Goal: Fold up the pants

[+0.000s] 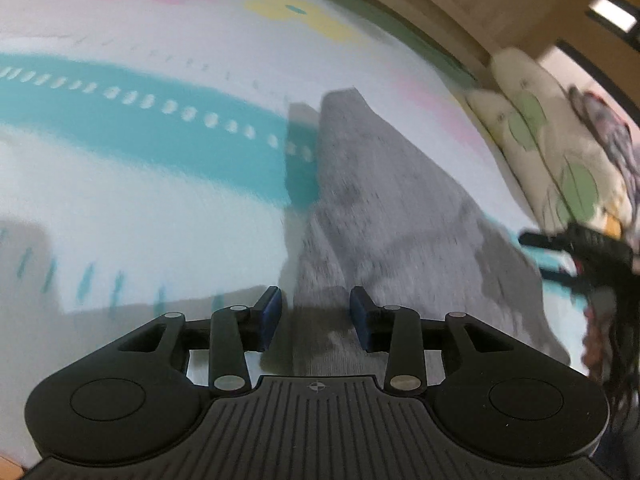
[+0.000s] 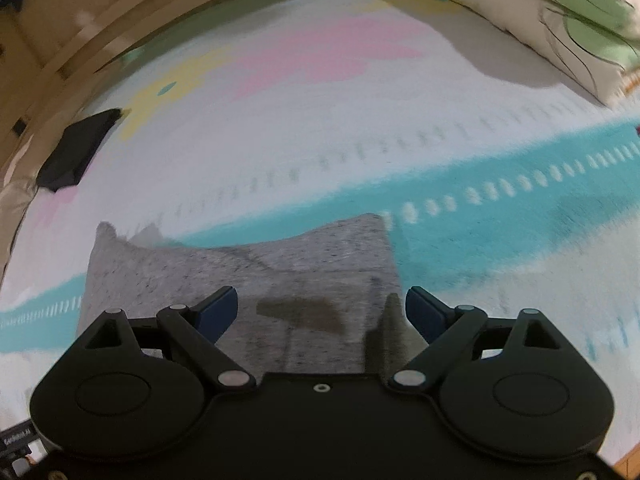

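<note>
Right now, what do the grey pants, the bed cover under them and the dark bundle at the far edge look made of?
Grey pants: soft heathered knit, matte, probably cotton jersey; flecked surface, limp folds. Bed cover: printed woven or quilted fabric, matte; flat pastel colour patches and stitched-looking dashes, though blur hides the weave. Dark bundle: folded black cloth, matte; too small to tell the fibre.

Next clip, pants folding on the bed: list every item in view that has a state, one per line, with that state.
Grey pants: folded, lying flat on the bedsheet.
Left tool: partly open, nothing gripped, pants edge below its gap.
Right tool: wide open, empty, over the pants.
Black garment: folded, set aside near the bed's far edge.
Pillows: propped along the bed's side.
Bedsheet: spread flat.
</note>
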Demonstrator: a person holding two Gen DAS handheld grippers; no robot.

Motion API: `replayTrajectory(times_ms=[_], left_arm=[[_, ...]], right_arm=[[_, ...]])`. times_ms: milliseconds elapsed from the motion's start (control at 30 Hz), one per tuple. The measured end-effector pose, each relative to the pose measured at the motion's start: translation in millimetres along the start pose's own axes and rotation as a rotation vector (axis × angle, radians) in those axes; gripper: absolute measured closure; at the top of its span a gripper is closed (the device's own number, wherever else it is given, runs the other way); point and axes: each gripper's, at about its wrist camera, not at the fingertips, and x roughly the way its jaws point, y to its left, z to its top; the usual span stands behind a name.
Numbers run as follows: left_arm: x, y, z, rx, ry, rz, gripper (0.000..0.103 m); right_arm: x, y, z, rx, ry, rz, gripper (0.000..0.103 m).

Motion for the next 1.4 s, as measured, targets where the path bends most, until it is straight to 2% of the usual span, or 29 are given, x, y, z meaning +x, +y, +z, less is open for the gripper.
replayTrajectory(times_ms=[200,400,433,467,533,700,800,833,867,900,967,1000,1067,1133,1167,1200,1233,1267,1400], left_arm=[[-8,16,-7,-0.074,0.019,-0.054,0.066],[-4,15,-5,-0.082,0.023,-0.055,0.066],[-4,15,-5,-0.083,0.024,-0.055,0.066],[-3,15,-4,-0.085,0.024,-0.056,0.066],[-4,16,-4,-0.089,0.025,-0.059,0.066],[-4,19,-5,-0.106,0.020,-0.069,0.066],[-6,19,-7,-0.119,0.017,-0.063,0.066],[-8,18,-8,-0.121,0.017,-0.060,0.066],[-9,17,-9,-0.120,0.017,-0.056,0.066],[-10,15,-10,-0.114,0.016,-0.051,0.066],[-12,11,-12,-0.090,0.010,-0.041,0.065],[-12,10,-13,-0.086,0.007,-0.041,0.064],[-12,9,-16,-0.083,0.010,-0.045,0.061],[-13,7,-18,-0.061,0.021,-0.047,0.061],[-14,6,-18,-0.050,0.028,-0.046,0.061],[-15,6,-19,-0.038,0.037,-0.048,0.061],[-15,5,-21,-0.026,0.047,-0.053,0.061],[-15,5,-22,-0.019,0.055,-0.060,0.061],[-19,11,-19,-0.042,0.085,-0.092,0.061]], right_arm=[[4,11,-4,-0.071,-0.008,-0.012,0.011],[4,6,-17,-0.078,0.038,-0.031,0.012],[3,8,-20,-0.097,0.033,-0.028,0.018],[1,10,-22,-0.126,0.028,-0.021,0.029],[-1,17,-23,-0.176,0.030,0.000,0.040],[2,23,-22,-0.178,0.044,-0.014,0.045],[0,28,-20,-0.179,0.043,-0.033,0.052],[-4,33,-20,-0.198,0.029,-0.046,0.060],[-11,40,-19,-0.231,-0.010,-0.068,0.084],[-17,45,-17,-0.265,-0.047,-0.067,0.084],[-35,49,-7,-0.261,-0.126,-0.012,0.084],[-37,48,-4,-0.251,-0.132,-0.004,0.084],[-28,45,0,-0.253,-0.126,-0.053,0.084],[-1,39,1,-0.236,-0.042,-0.107,0.081],[10,35,-1,-0.236,0.002,-0.134,0.078],[15,33,-5,-0.236,0.009,-0.154,0.071],[11,33,-9,-0.238,-0.025,-0.179,0.055],[6,36,-11,-0.256,-0.041,-0.211,0.045],[-9,40,-14,-0.316,-0.072,-0.258,0.041]])
